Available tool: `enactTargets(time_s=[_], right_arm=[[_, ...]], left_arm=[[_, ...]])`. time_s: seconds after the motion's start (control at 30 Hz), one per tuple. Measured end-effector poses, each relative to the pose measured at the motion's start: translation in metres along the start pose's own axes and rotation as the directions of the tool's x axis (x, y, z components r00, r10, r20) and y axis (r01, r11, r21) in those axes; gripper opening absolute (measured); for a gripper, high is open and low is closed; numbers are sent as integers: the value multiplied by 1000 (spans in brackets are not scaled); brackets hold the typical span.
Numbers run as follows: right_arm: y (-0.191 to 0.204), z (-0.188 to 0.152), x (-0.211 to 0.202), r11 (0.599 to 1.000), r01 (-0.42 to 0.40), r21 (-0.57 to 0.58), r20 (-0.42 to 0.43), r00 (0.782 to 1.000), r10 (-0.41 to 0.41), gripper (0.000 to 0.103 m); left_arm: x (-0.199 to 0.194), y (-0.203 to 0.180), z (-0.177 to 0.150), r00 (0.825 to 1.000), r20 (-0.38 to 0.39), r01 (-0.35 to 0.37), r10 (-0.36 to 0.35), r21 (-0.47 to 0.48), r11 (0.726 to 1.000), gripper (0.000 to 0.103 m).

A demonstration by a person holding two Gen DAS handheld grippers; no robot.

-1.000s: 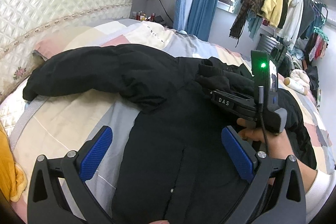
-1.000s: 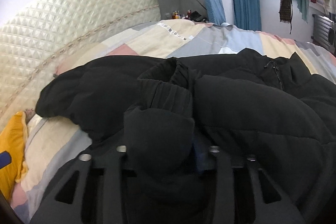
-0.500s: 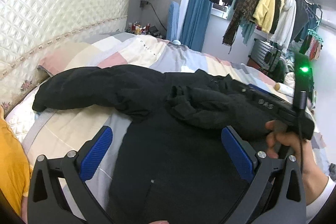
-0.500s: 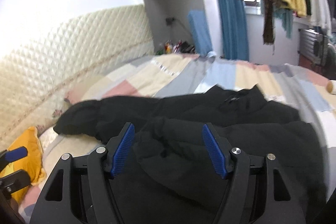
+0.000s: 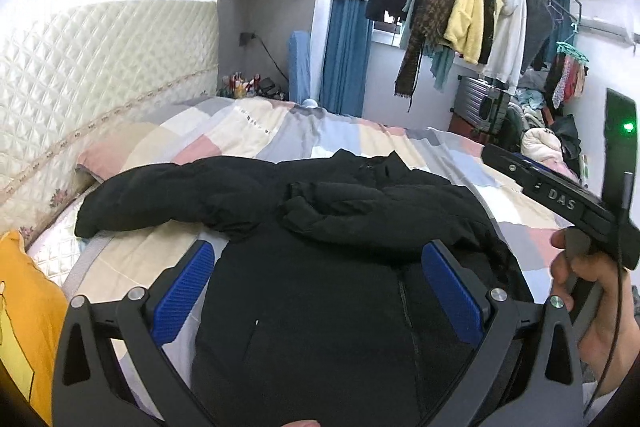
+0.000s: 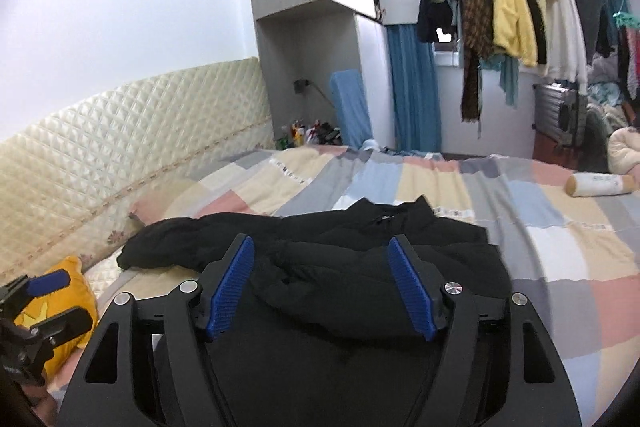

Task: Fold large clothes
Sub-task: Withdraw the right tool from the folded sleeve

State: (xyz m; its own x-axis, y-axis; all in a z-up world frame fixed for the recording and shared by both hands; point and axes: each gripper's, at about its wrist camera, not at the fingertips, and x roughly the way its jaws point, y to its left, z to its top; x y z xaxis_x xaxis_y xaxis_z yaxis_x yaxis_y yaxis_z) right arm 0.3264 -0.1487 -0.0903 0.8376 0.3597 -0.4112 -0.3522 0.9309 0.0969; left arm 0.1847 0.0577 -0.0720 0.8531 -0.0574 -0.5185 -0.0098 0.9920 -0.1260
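A black padded jacket (image 6: 360, 283) lies flat on the patchwork bedspread (image 6: 560, 235), its collar toward the far side of the bed, one sleeve (image 5: 360, 207) folded across its chest and the other stretched toward the quilted headboard (image 5: 100, 67). The left claw (image 5: 316, 291) stands wide above the jacket's lower front with nothing between its blue pads. The right claw (image 6: 324, 283), whose jaws have just been opening, hangs wide and empty above the jacket, held by a hand (image 5: 592, 307).

Bright room, window (image 5: 386, 27) blown out behind hanging clothes (image 6: 508, 7); strong fisheye bending, dark corner vignette; both views fairly sharp.
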Motion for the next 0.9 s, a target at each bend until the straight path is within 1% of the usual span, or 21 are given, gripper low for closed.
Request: enactTargets(time_s=[0.13,0.3,0.43,0.67,0.83,0.9], right_arm=[[-3,-10,-26,1000,10,-2,29,1000,-10,70],[-10,-31,-57,999,28,20,59,998,-29,71],[-13,-49,-74,998,54,30,64,996,-56,73],[-15,-79,-98,996,89,19,68,994,-90,74],[-15,-99,-112,996,81,27,62,995,-83,75],[-15,-107,-119,996,84,28,62,994,-85,78]], left_arm=[[-10,-11,-5,1000,8,3,-3,19,1000,103],[-17,-23,-13,1000,16,3,-4,35,999,103],[-22,-29,-17,1000,25,4,-5,40,999,103],[-26,-29,-28,1000,8,-16,16,37,999,103],[-26,-27,-38,999,-15,-40,41,41,998,103],[-25,-25,-43,999,-28,-45,46,31,999,103]])
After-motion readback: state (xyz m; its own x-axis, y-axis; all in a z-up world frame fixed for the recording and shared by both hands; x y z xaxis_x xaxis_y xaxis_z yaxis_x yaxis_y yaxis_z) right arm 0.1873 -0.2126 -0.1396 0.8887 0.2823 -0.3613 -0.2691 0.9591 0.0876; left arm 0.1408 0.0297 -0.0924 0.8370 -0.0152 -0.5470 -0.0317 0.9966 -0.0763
